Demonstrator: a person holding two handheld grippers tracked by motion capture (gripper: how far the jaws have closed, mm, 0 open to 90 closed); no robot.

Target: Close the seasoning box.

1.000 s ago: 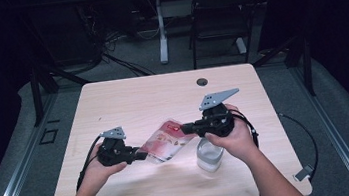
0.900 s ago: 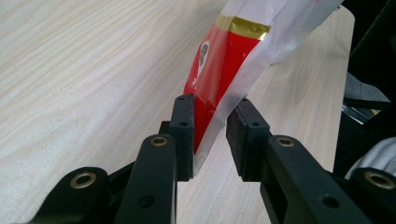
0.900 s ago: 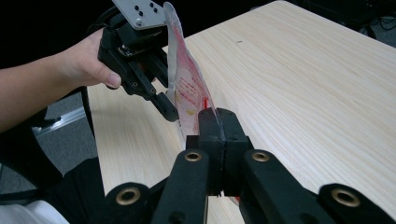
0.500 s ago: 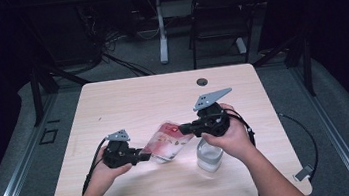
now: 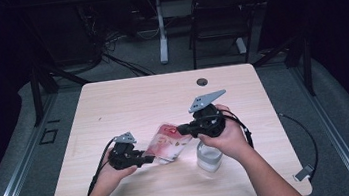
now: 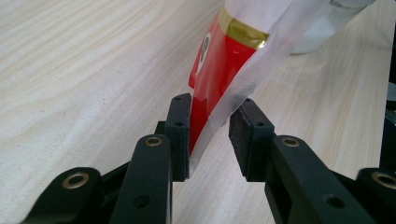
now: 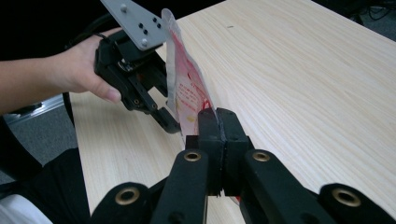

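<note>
Red packet [image 5: 168, 142] pinched by right gripper [image 5: 182, 128]; left gripper [image 5: 152, 157] just loosened around it.

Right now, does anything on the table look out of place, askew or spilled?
Nothing is spilled or damaged. The red and white packet hangs tilted above the table, pinched by the right gripper. The left gripper has just been opening; its jaws no longer clamp the packet's edge. A clear jar stands upright.

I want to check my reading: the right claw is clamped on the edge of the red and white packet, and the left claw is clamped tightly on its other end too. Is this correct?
Not quite. In the left gripper view the left claw has just been opening: its jaws stand apart around the packet, with a gap beside one pad. The right claw is indeed clamped on the packet's edge.
</note>
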